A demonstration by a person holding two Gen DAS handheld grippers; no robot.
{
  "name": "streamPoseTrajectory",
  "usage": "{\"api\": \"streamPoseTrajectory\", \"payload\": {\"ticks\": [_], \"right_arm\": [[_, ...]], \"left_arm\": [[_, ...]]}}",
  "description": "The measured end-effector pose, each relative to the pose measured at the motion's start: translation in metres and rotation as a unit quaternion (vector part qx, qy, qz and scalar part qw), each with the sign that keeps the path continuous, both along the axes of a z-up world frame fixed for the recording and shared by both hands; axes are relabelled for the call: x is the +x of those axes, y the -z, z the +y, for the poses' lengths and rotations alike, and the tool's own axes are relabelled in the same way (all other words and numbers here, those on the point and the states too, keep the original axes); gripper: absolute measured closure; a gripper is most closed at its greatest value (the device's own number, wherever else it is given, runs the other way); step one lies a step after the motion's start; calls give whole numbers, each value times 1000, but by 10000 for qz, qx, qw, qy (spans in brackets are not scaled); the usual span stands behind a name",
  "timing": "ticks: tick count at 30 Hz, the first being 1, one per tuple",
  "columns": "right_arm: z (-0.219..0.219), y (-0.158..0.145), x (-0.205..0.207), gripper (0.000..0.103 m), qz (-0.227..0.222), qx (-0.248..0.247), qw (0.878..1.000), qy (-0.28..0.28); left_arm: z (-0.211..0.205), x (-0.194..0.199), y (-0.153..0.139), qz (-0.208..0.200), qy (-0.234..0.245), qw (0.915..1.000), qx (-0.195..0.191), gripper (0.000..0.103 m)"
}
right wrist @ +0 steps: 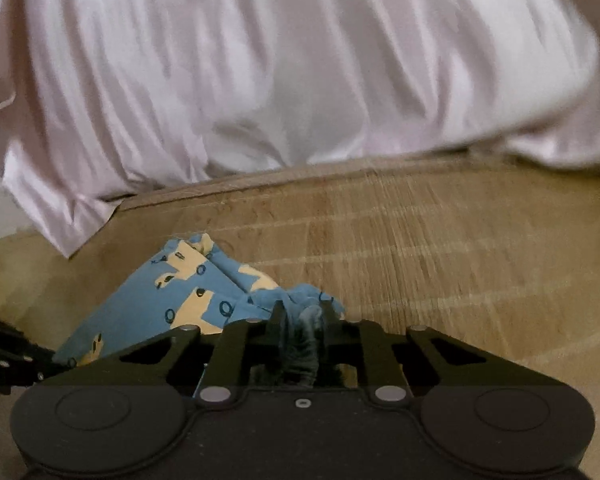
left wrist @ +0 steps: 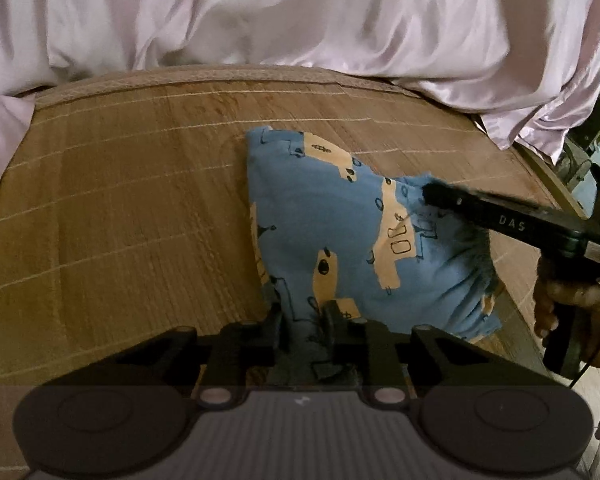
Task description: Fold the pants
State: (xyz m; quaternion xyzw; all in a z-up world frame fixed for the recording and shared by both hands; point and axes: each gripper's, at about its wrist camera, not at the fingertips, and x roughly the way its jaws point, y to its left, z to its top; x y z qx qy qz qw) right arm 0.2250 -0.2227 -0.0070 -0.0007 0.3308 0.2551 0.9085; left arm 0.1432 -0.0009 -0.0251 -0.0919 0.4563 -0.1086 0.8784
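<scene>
The pants [left wrist: 324, 224] are small, blue with cream patches and dark doodles, and lie bunched on a woven bamboo mat [left wrist: 120, 208]. My left gripper [left wrist: 303, 312] is shut on the near edge of the cloth, which bunches up between its fingers. In the left wrist view my right gripper [left wrist: 430, 194] comes in from the right, held by a hand [left wrist: 572, 304], with its tip pinching the far right edge of the pants. Seen from the right wrist, my right gripper [right wrist: 300, 312] is shut on a wad of the blue pants [right wrist: 180, 296], which spread out to the left.
A pale pink satin sheet [left wrist: 300, 12] is heaped along the far edge of the mat and hangs down at the left [left wrist: 0, 140]. The mat's right edge [left wrist: 548, 176] borders furniture legs. The bamboo mat [right wrist: 460, 248] stretches bare to the right.
</scene>
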Motion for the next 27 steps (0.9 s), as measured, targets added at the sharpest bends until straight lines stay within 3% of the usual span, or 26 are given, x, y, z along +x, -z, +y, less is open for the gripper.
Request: {"api": "streamPoseTrajectory", "payload": {"ticks": [5, 10, 15, 17, 18, 21, 22, 23, 27], "right_arm": [[26, -18, 7, 88, -579, -516, 9962, -401], [48, -35, 42, 88, -1015, -713, 9904, -617], [67, -30, 89, 86, -910, -865, 9902, -604], [72, -12, 103, 79, -625, -1058, 9910, -525], [72, -1, 106, 75, -541, -1210, 9902, -438], [64, 15, 105, 44, -515, -1402, 9886, -201], [58, 15, 104, 29, -574, -1384, 9887, -40], [53, 14, 103, 22, -607, -1345, 9890, 81], [26, -9, 88, 18, -643, -785, 9941, 387]], "left_arm": [[1, 8, -3, -109, -78, 9998, 168, 83], [12, 40, -13, -243, -385, 9990, 37, 83], [21, 76, -14, -284, -595, 9977, 176, 81], [21, 85, -4, -99, -615, 9976, 287, 78], [23, 86, 0, -88, -615, 9977, 274, 68], [29, 77, 3, -221, -726, 9964, 383, 46], [31, 74, 3, -244, -739, 9962, 398, 44], [34, 72, 3, -250, -734, 9962, 389, 40], [41, 63, -4, -211, -978, 9943, 369, 28]]}}
